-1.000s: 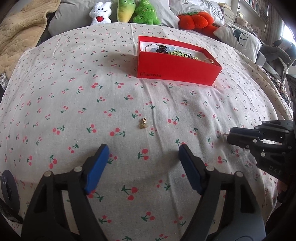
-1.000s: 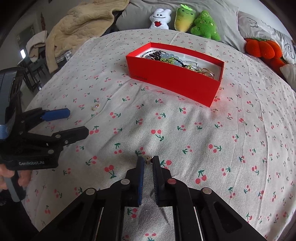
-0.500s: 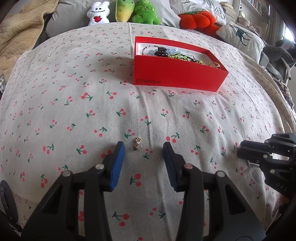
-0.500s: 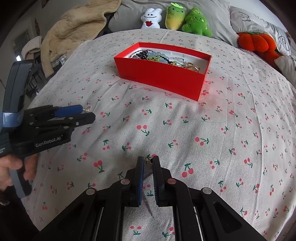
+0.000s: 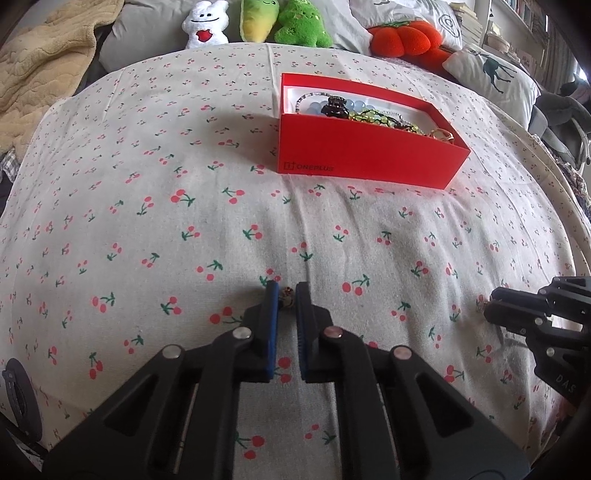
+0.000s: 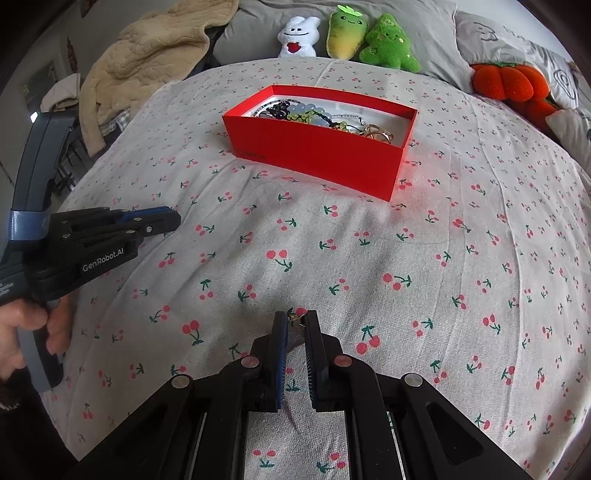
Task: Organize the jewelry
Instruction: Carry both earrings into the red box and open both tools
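Observation:
A red open box (image 5: pixel 369 162) holding several bead strings and rings sits on the cherry-print bedspread; it also shows in the right wrist view (image 6: pixel 317 158). My left gripper (image 5: pixel 287 295) is shut on a small gold earring (image 5: pixel 287 296) just above the cloth. My right gripper (image 6: pixel 294 323) is shut on another small gold earring (image 6: pixel 294 322). The left gripper shows from the side at the left of the right wrist view (image 6: pixel 162 221); the right gripper shows at the right edge of the left wrist view (image 5: pixel 495 310).
Plush toys (image 6: pixel 347 33), an orange pumpkin cushion (image 6: pixel 506 81) and grey pillows line the far edge of the bed. A beige blanket (image 6: pixel 147 59) hangs at the far left. A deer-print pillow (image 5: pixel 495 74) lies at the far right.
My left gripper came down over the gold earring on the cloth and closed on it. My right gripper stayed shut on its earring and shifted slightly.

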`<state>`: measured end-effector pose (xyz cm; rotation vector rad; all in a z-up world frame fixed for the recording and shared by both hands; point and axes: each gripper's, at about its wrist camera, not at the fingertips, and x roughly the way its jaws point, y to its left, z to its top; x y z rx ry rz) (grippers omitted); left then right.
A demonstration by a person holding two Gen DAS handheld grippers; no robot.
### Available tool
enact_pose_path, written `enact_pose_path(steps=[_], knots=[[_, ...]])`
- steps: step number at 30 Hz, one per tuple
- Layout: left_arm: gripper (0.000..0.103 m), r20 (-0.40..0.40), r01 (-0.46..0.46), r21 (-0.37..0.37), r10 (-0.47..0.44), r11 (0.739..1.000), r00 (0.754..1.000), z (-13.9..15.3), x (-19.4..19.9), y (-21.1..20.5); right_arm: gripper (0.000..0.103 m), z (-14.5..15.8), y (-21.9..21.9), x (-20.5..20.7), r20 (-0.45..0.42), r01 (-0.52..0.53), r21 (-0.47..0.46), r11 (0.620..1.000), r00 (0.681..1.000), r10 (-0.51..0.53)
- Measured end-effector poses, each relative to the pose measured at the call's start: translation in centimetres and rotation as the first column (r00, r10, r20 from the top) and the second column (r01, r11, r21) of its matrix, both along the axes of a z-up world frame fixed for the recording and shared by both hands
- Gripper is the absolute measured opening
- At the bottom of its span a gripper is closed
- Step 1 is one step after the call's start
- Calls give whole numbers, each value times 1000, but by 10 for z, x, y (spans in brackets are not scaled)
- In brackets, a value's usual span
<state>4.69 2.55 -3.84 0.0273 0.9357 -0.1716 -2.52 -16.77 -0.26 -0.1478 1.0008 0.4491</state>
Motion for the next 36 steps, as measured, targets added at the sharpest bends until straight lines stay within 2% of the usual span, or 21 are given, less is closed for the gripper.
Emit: enact_pose_path(steps=[9, 21, 26, 36], knots=[[10, -15, 0, 0, 0, 1000, 1000, 17, 0, -1, 9, 20, -2, 6, 27, 19, 41, 999, 999, -20], [10, 4, 10, -31, -10, 999, 1000, 58, 9, -10, 9, 49, 8, 22, 54, 24, 94, 995, 998, -29], [10, 17, 28, -44, -27, 999, 999, 75, 21, -19, 9, 63, 5, 36, 68, 46, 123, 991, 996, -55], [10, 55, 47, -11, -47, 999, 997, 92, 63, -27, 9, 73, -10, 79, 64, 132, 158, 979, 988, -143]])
